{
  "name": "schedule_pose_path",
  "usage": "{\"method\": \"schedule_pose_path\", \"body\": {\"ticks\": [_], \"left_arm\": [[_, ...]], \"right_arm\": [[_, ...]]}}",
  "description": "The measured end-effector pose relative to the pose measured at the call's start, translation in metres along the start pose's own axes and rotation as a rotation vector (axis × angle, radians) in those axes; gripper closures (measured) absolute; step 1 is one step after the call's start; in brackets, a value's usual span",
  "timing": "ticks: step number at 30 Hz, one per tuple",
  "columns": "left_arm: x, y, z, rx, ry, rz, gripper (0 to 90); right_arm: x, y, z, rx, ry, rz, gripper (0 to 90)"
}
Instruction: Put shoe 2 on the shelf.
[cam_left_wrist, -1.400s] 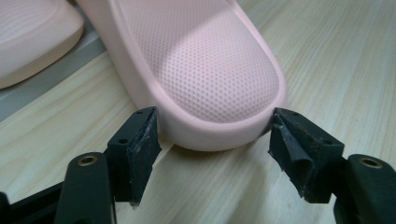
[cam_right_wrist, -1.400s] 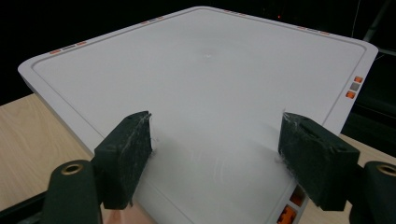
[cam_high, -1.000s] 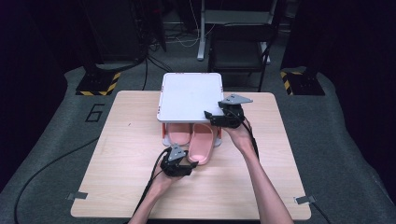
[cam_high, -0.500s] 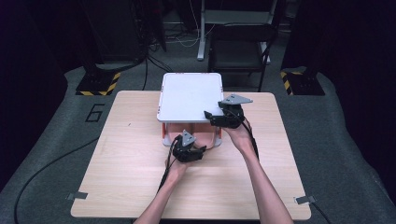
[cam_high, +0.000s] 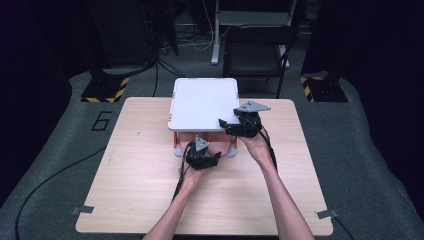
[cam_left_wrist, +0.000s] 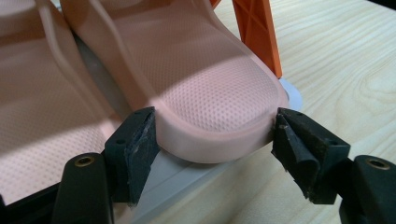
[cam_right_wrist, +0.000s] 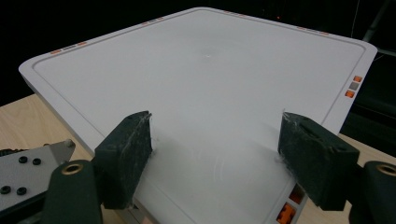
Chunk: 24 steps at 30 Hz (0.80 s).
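Pink slipper (cam_left_wrist: 205, 93) lies lengthwise toward left hand-held gripper (cam_left_wrist: 212, 135), jaws wide around it; right hand-held gripper (cam_right_wrist: 215, 154) open, empty.

Bright overhead light floods the desk (cam_high: 135, 170), while the surrounding room sinks into near-black. The high view runs soft and slightly grainy. Up close, a hard shadow cuts across the pink slipper (cam_left_wrist: 205, 88), and the white shelf top (cam_right_wrist: 205, 88) glows evenly, nearly washed out.

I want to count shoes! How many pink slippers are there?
2, side by side on the rack's bottom shelf. One slipper has its end between the left gripper jaws; the other slipper lies beside it. More could hide under the white top.
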<state>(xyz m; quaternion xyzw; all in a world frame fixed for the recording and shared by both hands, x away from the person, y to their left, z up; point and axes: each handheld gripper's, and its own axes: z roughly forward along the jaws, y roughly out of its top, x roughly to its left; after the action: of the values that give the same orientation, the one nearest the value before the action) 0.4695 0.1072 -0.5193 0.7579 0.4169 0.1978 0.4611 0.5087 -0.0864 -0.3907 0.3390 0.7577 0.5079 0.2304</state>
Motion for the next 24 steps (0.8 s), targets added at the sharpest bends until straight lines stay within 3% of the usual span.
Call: {"method": "schedule_pose_path", "body": {"ticks": [1,4,7,9,10,11,13,15,17,22,24], "left_arm": [[-0.002,0.001,-0.003,0.016,0.004,0.036,31.2],[-0.001,0.0,-0.014,0.004,-0.016,0.05,29.4],[0.003,-0.004,-0.034,-0.036,-0.033,0.017,26.7],[0.011,-0.006,-0.054,-0.064,-0.047,0.022,24.4],[0.017,-0.009,-0.072,-0.087,-0.052,0.041,22.3],[0.017,-0.009,-0.072,-0.087,-0.052,0.041,21.4],[0.026,-0.013,-0.092,-0.11,-0.042,0.038,16.9],[0.042,-0.022,-0.121,-0.148,-0.002,0.013,15.0],[0.049,-0.026,-0.13,-0.164,0.018,0.009,14.6],[0.083,-0.058,-0.176,-0.206,0.104,-0.037,14.5],[0.095,-0.074,-0.195,-0.251,0.159,-0.053,14.8]], "right_arm": [[0.0,0.0,0.0,-0.002,-0.002,0.006,25.4],[-0.001,0.0,0.0,0.0,0.003,0.0,25.5],[-0.001,-0.001,0.0,-0.004,0.004,0.005,25.5],[0.0,-0.001,0.0,-0.007,0.001,0.01,25.5],[0.0,-0.001,0.0,-0.008,-0.004,0.011,25.5],[0.0,-0.001,0.0,-0.007,-0.002,0.008,25.6],[0.0,-0.001,-0.001,-0.006,0.0,0.015,25.5],[0.0,-0.001,-0.001,-0.006,0.0,0.013,25.5],[0.0,-0.001,0.0,-0.01,-0.002,0.014,25.6],[-0.001,-0.002,-0.001,-0.019,0.001,0.009,25.2],[0.001,-0.004,-0.005,-0.041,-0.023,0.007,24.5]]}}
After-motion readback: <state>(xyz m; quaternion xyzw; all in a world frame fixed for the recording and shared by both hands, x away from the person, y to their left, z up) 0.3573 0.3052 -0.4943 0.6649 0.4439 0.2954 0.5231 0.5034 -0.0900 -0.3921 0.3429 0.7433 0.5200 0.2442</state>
